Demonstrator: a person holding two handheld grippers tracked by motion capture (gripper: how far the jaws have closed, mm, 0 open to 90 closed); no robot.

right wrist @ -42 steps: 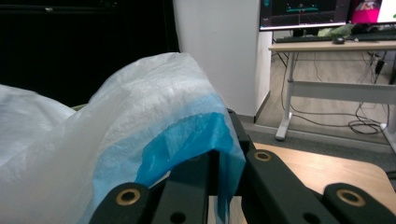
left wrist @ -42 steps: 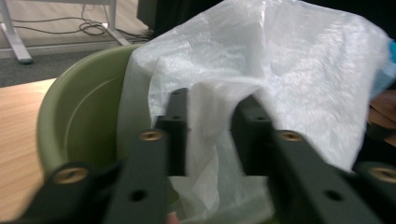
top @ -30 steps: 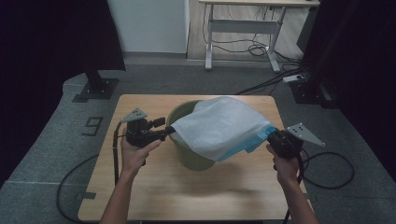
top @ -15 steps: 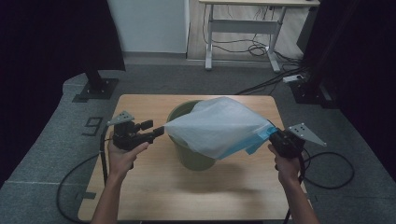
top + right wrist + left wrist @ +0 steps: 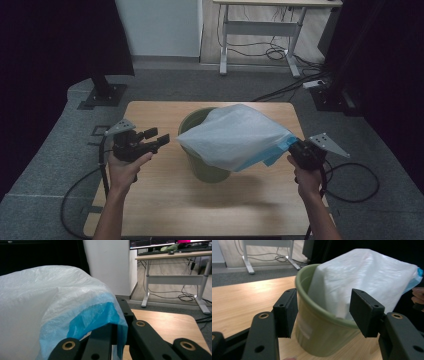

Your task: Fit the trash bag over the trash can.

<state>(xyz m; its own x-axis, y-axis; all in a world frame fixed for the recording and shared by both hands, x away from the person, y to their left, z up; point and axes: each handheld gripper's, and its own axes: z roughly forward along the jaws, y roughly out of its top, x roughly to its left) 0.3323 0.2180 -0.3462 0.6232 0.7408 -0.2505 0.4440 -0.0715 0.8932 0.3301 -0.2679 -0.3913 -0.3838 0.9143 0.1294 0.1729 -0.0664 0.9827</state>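
A green bin (image 5: 205, 167) stands in the middle of the wooden table (image 5: 165, 210). A thin white bag with a blue edge (image 5: 235, 137) is stretched over its right side. My right gripper (image 5: 295, 149) is shut on the bag's blue edge (image 5: 100, 315) at the right of the bin. My left gripper (image 5: 159, 137) hovers open left of the bin, apart from the bag, with nothing between its jaws. In the left gripper view the bin (image 5: 319, 325) and the bag (image 5: 362, 277) lie straight ahead beyond the fingers (image 5: 287, 312).
A white-framed desk (image 5: 260, 30) with loose cables stands on the floor beyond the table. A black stand base (image 5: 102, 95) sits at the far left. Cables trail off both table sides. Bare tabletop lies in front of the bin.
My left gripper has let go of the bag and drawn back to the left, away from the bin. The bag's left edge now hangs free. The right gripper has kept still.
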